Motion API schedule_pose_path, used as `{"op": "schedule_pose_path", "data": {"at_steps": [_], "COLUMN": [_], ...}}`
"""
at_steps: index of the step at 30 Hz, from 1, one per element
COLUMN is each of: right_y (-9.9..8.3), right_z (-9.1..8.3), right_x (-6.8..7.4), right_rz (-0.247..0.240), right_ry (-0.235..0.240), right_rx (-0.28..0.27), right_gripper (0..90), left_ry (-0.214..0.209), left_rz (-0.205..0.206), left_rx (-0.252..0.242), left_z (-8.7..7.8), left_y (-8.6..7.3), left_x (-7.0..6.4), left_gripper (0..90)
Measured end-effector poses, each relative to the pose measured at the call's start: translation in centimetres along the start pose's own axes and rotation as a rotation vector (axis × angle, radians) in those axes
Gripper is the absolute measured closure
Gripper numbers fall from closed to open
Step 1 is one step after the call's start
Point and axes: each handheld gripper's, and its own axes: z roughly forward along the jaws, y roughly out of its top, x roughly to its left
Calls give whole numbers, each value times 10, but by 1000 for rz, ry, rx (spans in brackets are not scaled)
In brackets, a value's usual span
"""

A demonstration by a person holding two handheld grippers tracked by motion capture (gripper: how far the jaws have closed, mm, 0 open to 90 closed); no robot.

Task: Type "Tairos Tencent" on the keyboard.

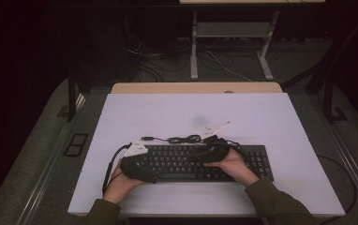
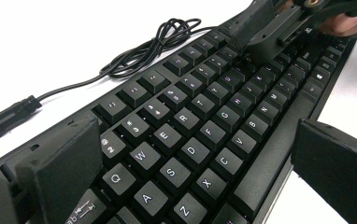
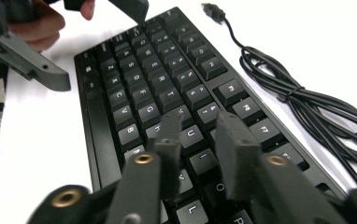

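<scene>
A black keyboard [image 1: 186, 164] [image 2: 200, 126] [image 3: 158, 79] lies flat near the front of the white table [image 1: 191, 112]. Its black cable [image 1: 182, 138] [image 2: 153, 42] [image 3: 307, 102] is bundled just behind it, with the USB plug [image 2: 8, 119] [image 3: 212, 10] lying loose. My left gripper [image 1: 146, 171] [image 2: 195, 140] [image 3: 95, 42] is open, its jaws wide apart over the keyboard's left end, one by the rear edge and one by the front edge. My right gripper [image 1: 212, 151] [image 3: 197, 126] [image 2: 265, 35] hovers just above the keys right of the middle, jaws nearly together with nothing between them.
Bare white tabletop extends behind and to both sides of the keyboard. A wooden strip [image 1: 196, 87] runs along the table's far edge. Beyond it a desk frame [image 1: 233, 37] stands on the dark floor among loose cables.
</scene>
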Motion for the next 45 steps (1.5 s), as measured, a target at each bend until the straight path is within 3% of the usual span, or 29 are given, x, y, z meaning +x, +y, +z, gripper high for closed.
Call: {"op": "schedule_pose_path", "data": {"at_steps": [8, 13, 31, 45], "right_y": [-2, -4, -4, -3], "right_z": [-6, -7, -9, -9], "right_x": [-4, -7, -10, -9], "right_rz": [33, 34, 32, 37], "right_ry": [-8, -17, -39, -43], "right_rx": [-47, -63, -86, -90], "right_gripper": [379, 310, 293, 292], "left_ry": [-5, -11, -42, -49], "left_rz": [3, -3, -41, -35], "left_rx": [-1, -9, -28, -27], "left_z": [0, -1, -1, 8], "left_y": [1, 1, 7, 19], "left_x": [-1, 0, 7, 11], "left_gripper": [33, 60, 271, 580]}}
